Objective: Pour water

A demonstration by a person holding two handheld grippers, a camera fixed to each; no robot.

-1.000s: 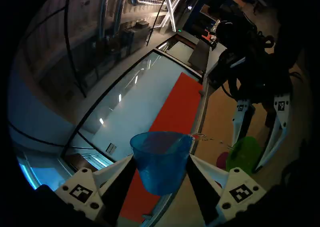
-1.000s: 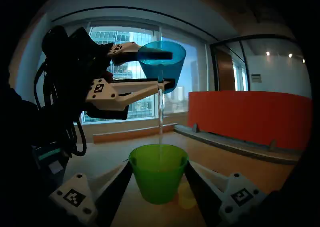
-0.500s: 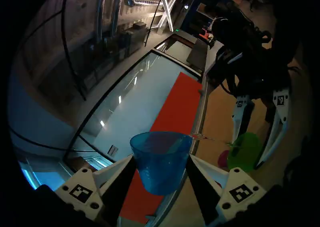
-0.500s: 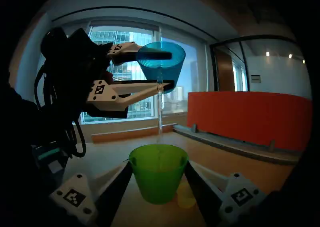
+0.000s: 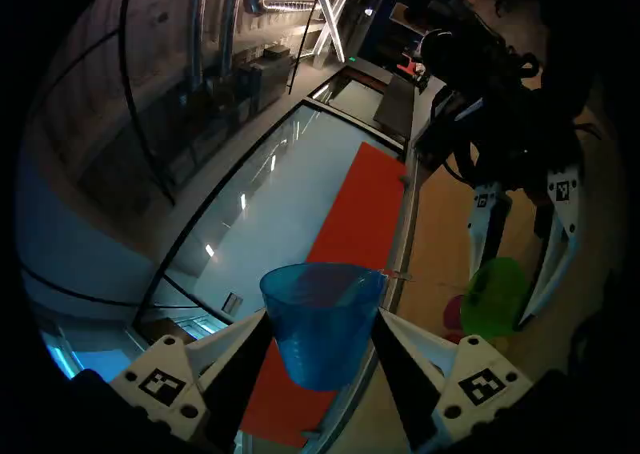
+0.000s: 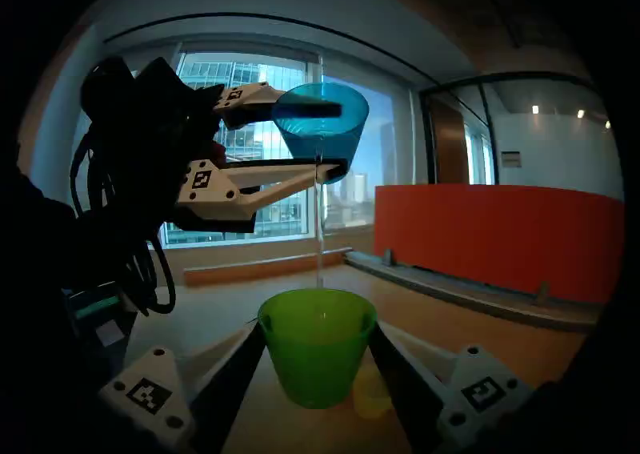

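Note:
My left gripper (image 5: 320,326) is shut on a blue translucent cup (image 5: 320,322), tipped on its side. In the right gripper view that blue cup (image 6: 320,130) hangs high, held by the left gripper (image 6: 312,138), and a thin stream of water (image 6: 319,230) falls from its rim. My right gripper (image 6: 318,346) is shut on a green cup (image 6: 318,354), held upright directly under the stream. In the left gripper view the green cup (image 5: 494,298) sits between the right gripper's white fingers (image 5: 484,230) at the right.
A wooden table top (image 6: 240,310) lies below the cups. An orange partition (image 6: 504,234) stands at the right, with a grey rail (image 6: 480,294) along its foot. Large windows (image 6: 264,206) are behind. A dark sleeve and cables (image 6: 120,182) fill the left.
The stream has thinned over the second. The blue cup has shifted slightly left and up in the right gripper view. The green cup stays in place.

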